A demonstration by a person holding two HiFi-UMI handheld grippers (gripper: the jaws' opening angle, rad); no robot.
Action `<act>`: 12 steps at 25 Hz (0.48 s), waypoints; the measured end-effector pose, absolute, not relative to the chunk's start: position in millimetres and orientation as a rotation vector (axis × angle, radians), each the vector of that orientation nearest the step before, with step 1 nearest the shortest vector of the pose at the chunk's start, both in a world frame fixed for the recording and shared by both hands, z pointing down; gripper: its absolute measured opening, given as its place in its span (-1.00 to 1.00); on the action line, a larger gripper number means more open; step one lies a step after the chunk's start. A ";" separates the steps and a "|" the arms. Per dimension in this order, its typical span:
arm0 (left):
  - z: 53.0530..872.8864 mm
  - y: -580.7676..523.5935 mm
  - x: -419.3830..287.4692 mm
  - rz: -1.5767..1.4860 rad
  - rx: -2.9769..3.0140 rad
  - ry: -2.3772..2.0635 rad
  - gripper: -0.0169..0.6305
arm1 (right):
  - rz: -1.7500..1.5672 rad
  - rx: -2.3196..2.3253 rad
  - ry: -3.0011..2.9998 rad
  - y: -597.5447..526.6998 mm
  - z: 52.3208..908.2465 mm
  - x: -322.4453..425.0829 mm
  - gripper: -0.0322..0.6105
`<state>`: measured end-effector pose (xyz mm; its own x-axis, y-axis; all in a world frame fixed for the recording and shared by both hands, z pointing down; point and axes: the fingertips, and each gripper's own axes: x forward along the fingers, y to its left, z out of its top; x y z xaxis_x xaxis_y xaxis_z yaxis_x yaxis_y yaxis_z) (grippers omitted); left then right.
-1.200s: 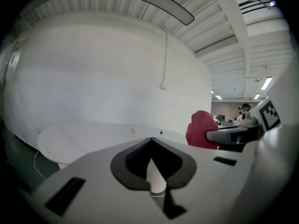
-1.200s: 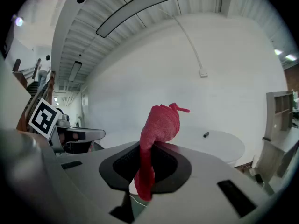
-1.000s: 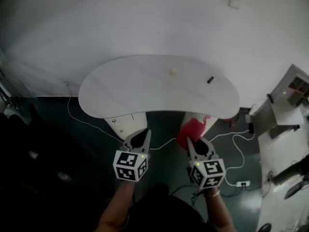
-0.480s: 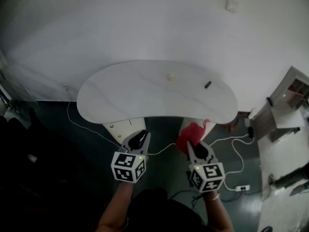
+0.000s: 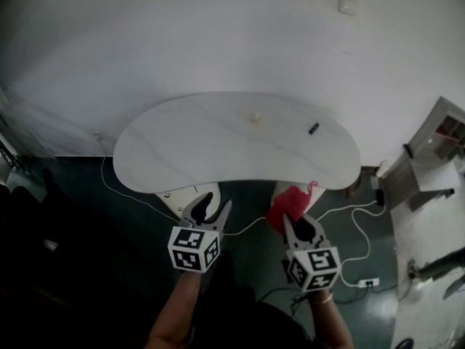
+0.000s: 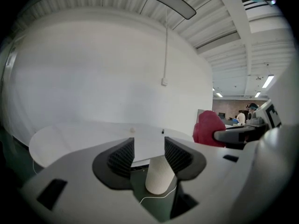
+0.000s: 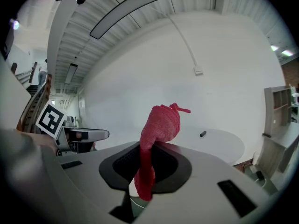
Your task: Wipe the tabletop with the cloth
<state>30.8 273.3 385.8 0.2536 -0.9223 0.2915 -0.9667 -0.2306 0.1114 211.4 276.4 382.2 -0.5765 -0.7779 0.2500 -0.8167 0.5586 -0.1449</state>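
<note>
Cloth (image 5: 288,204) near tabletop (image 5: 211,140) edge (right gripper (image 5: 296,222))

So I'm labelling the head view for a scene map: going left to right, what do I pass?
Left gripper (its jaws have just been opening, nothing between them) → small pale object on the table → red cloth → power strip → shelf unit.
</note>
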 end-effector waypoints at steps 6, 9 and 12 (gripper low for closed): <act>397.9 235.2 9.3 0.232 2.235 -1.746 -0.29 | 0.418 1.365 -2.605 243.2 394.8 193.1 -0.75; 407.1 206.3 -5.2 0.243 2.224 -1.722 -0.25 | 0.433 1.377 -2.588 216.9 398.8 179.2 -0.75; 412.3 172.3 -20.9 0.250 2.229 -1.701 -0.21 | 0.448 1.393 -2.572 185.9 402.5 162.7 -0.75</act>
<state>-20.9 172.3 412.3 0.2738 -0.9032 0.3306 -0.9601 -0.2363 0.1494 162.7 185.9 402.5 -0.5441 -0.7839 0.2992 -0.8389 0.5152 -0.1756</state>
